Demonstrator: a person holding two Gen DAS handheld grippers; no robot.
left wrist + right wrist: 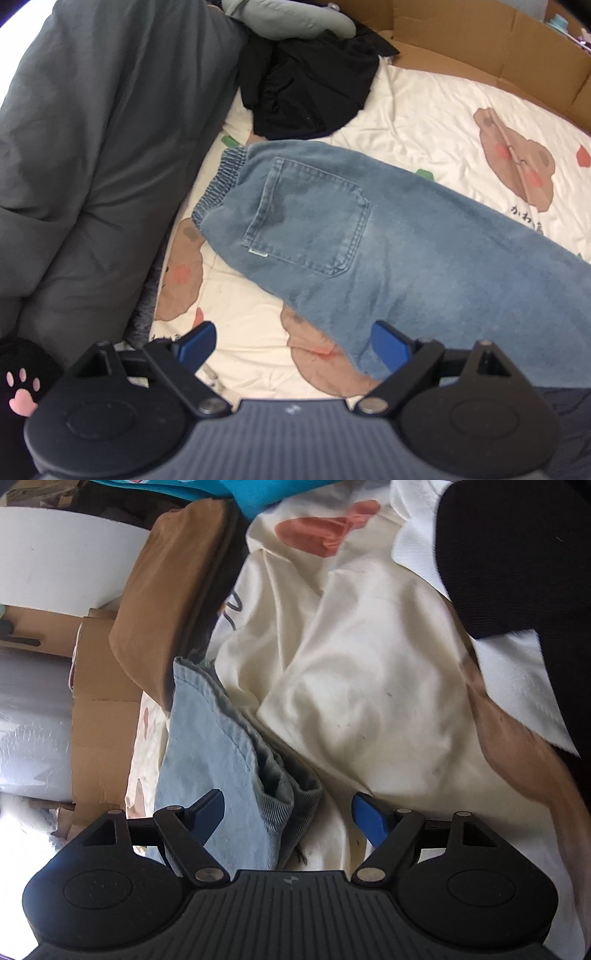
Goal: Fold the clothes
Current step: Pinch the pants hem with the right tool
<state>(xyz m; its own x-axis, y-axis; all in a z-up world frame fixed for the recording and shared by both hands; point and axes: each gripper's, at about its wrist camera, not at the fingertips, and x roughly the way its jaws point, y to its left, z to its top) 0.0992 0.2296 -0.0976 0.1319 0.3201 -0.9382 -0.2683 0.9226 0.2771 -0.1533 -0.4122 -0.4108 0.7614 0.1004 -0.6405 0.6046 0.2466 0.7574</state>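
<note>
One soft denim jeans [369, 236] flat on rumpled cotton sheet [424, 110]

Bedroom: cartoon bedsheet [424, 96], grey duvet [92, 147], strewn clothes.

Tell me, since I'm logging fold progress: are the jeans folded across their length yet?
Not yet. The jeans lie stretched out on the bedsheet, waistband at one end.

Jeans [369, 236] — matt, faded denim
</note>
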